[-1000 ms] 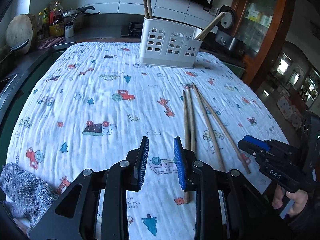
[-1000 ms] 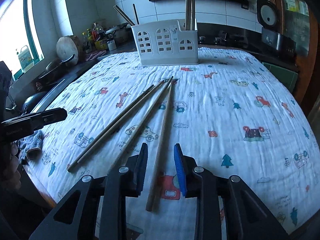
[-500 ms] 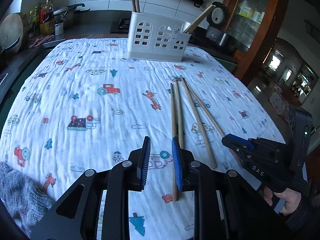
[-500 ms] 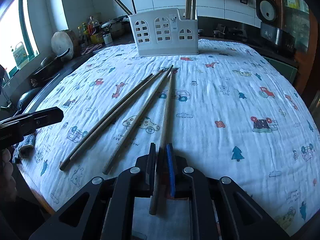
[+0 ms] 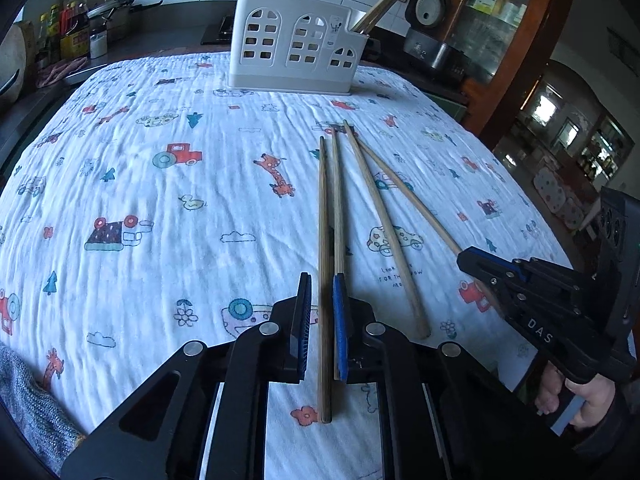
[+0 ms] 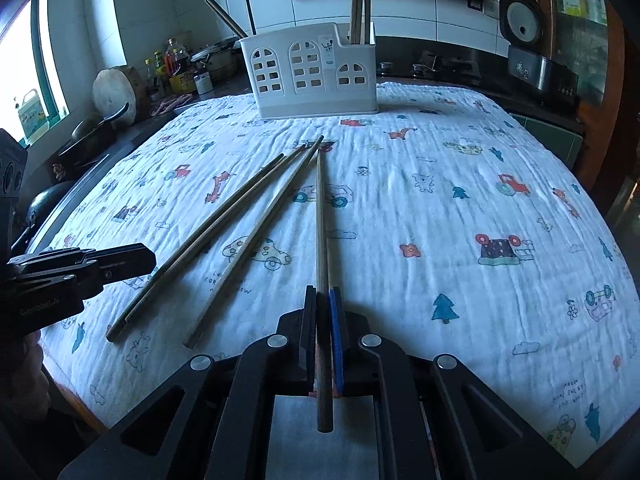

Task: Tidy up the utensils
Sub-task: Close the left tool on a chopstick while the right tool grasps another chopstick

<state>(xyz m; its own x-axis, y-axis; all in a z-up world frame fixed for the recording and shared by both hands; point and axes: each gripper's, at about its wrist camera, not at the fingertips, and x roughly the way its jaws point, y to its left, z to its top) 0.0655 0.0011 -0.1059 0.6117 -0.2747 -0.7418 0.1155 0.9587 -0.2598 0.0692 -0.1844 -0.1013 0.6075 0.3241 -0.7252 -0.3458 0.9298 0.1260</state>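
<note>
Patterned cloth: right gripper jaws clench a chopstick, left gripper jaws closing around another

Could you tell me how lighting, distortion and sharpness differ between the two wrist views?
Left wrist view: even, soft light on the tablecloth, chopsticks sharp, strong fisheye bending of the table edges, dark corners. Right wrist view: dimmer and bluish, the window at far left blown out to white, the white utensil holder still crisp, and the same barrel curve and corner vignetting.
</note>
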